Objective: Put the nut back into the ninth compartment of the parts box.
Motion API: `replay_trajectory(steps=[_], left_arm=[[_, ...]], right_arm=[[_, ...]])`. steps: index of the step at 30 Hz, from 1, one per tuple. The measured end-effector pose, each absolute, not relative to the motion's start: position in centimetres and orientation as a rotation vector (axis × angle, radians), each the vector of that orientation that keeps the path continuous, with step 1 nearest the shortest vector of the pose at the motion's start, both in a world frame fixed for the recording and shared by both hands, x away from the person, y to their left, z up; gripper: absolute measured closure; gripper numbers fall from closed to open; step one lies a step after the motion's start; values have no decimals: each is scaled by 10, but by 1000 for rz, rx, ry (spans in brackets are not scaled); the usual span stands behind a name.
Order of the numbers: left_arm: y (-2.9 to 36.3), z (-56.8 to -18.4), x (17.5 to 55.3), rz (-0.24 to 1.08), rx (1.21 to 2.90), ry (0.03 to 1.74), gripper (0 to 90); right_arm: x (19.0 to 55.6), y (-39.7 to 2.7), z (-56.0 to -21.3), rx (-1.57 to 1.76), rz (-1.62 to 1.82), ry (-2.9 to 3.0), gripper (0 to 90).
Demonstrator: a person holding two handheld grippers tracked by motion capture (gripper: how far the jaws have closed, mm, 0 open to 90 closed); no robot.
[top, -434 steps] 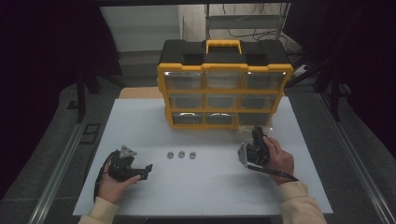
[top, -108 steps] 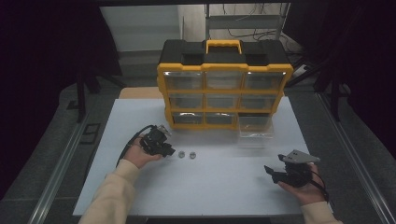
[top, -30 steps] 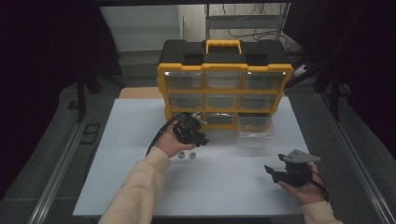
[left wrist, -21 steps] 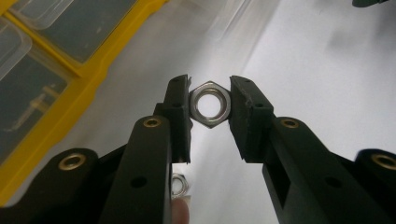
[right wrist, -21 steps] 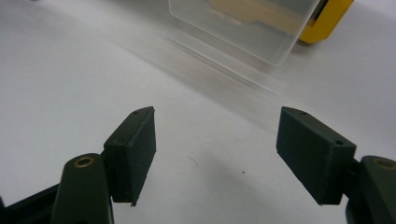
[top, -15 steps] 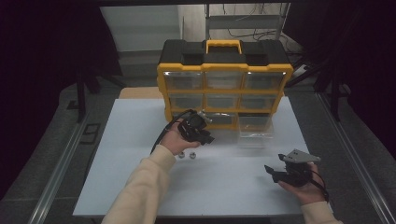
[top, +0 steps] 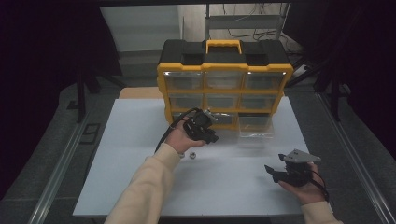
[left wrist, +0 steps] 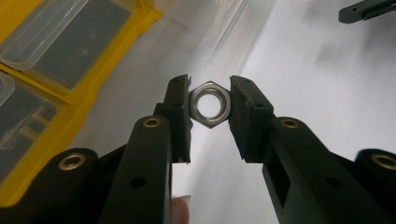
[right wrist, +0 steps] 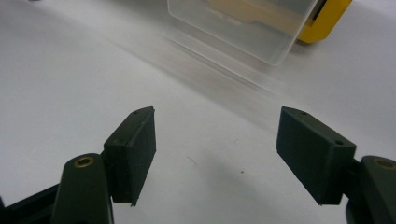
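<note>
The left gripper (left wrist: 210,100) is pinching a small shiny metal nut (left wrist: 211,103). The nut has six sides and a round hole in the middle. One black jaw presses on its left side and the other jaw presses on its right side, so the nut sits tight between the tips. It is held up above the white table (top: 140,140), not lying on it. In the high view the left gripper (top: 208,133) is near the front of the yellow and black box of drawers (top: 224,79), close to the bottom row. A clear drawer (top: 254,128) is pulled out of the box at the bottom right, and it rests on the table just beside the left gripper. One more nut (top: 191,154) lies on the table near the person's left hand. The right gripper (right wrist: 215,154) has its jaws wide apart, and there is nothing between them, just white table. In the high view the right gripper (top: 275,171) sits low on the right side of the table, well apart from the box.
</note>
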State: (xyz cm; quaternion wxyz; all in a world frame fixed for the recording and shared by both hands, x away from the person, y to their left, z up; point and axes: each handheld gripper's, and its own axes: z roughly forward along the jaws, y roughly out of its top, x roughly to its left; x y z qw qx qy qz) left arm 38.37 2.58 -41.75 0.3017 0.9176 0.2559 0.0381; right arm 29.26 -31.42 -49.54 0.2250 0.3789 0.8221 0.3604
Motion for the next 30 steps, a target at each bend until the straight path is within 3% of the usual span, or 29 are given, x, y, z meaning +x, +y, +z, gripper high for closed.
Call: replay_trajectory(steps=[30], left_arm=[[-7, -407, 403, 73, 2415, 642, 699]], right_arm=[[294, -315, -495, 1049, 993, 2265, 295]])
